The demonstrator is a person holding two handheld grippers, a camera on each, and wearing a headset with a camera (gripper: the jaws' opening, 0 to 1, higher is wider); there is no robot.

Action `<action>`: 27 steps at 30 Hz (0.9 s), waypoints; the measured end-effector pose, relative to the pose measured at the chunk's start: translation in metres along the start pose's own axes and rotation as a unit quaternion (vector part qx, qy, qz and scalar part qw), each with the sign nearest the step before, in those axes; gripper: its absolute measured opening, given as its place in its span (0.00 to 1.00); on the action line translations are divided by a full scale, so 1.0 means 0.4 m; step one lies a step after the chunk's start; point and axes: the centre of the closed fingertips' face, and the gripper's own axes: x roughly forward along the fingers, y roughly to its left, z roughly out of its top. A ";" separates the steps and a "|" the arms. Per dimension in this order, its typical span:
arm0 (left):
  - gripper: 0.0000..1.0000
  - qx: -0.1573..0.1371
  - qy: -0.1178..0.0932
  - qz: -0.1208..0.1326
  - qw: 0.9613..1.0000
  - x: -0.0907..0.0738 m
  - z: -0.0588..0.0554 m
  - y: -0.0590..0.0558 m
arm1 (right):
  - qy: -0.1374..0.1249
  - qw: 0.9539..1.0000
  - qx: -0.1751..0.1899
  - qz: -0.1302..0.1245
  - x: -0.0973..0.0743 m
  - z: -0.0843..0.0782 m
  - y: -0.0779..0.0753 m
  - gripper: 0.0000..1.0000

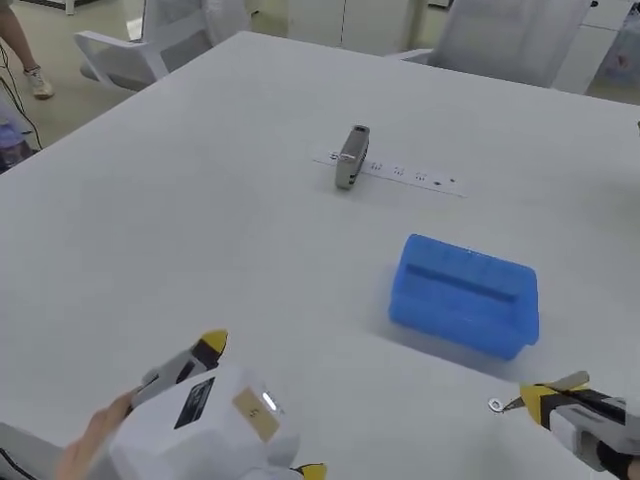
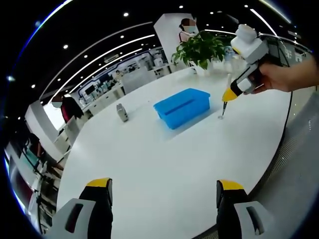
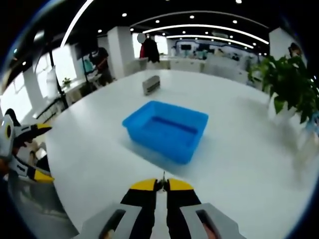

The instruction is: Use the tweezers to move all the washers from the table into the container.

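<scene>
Left gripper [image 2: 164,186] jaws wide apart, empty, over table [image 1: 250,230]. Right gripper [image 3: 162,185] clamps tweezers [image 1: 515,402]; washer [image 1: 495,405] at tweezers tip, short of container [image 1: 465,293], lifted or not unclear. Risk: thin washer slips from tips on carry, drops beside container.

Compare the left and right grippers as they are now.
The left gripper has its jaws wide apart; the right gripper has its jaws shut. The left gripper holds nothing; the right gripper grips the tweezers, tip at a washer. Both have yellow jaw tips and sit over the white table.
</scene>
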 end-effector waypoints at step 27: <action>0.88 0.001 0.002 0.001 1.000 0.000 -0.002 -0.001 | 0.054 0.998 -0.017 -0.029 -0.005 -0.078 -0.047 0.00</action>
